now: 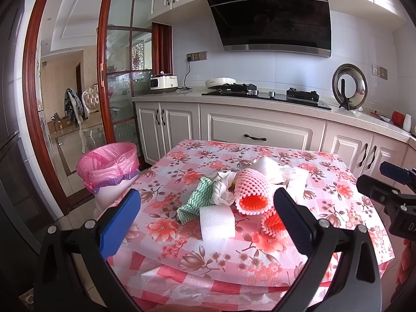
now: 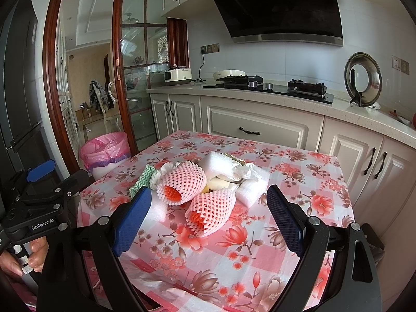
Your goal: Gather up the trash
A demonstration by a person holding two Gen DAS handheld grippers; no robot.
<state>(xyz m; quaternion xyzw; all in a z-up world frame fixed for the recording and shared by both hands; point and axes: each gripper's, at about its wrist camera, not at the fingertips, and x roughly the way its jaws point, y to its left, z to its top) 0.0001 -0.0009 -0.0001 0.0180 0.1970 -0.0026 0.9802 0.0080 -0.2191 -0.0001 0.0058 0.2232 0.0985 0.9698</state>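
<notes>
The left tool point(image 1: 208, 213) hung over the near edge of the surface point(image 1: 260, 260), and its two blue fingers point(image 1: 119, 223) stood wide apart with nothing between them. The right tool point(image 2: 210, 213) was in the same state: its fingers point(image 2: 286, 221) were spread wide and held nothing. Both tools were above the surface and pointed toward the trash, but neither touched it.

The trash lay in one loose pile near the middle of the surface, on a pink tablecloth with flowers point(image 2: 247, 247). At the front of the pile there were two pink foam nets point(image 2: 184, 182), each with an orange inside that showed at its open end. They lay just beside each other, one nearer to the tools point(image 2: 210, 213) than the other. To the left of them was a white foam block point(image 1: 217, 221), and beside it a crumpled cloth with green and white waves point(image 1: 197, 197). Behind the nets I could see more white foam pieces point(image 2: 218, 163) and some crumpled white paper or plastic point(image 2: 247, 171); what exactly it was, I could not tell.

A bin with a pink bag point(image 1: 109, 166) stood on the floor at the left of the surface, near its far left corner. In the right wrist view, a hand point(image 2: 23, 257) gripped the handle of the left tool at the lower left.
</notes>
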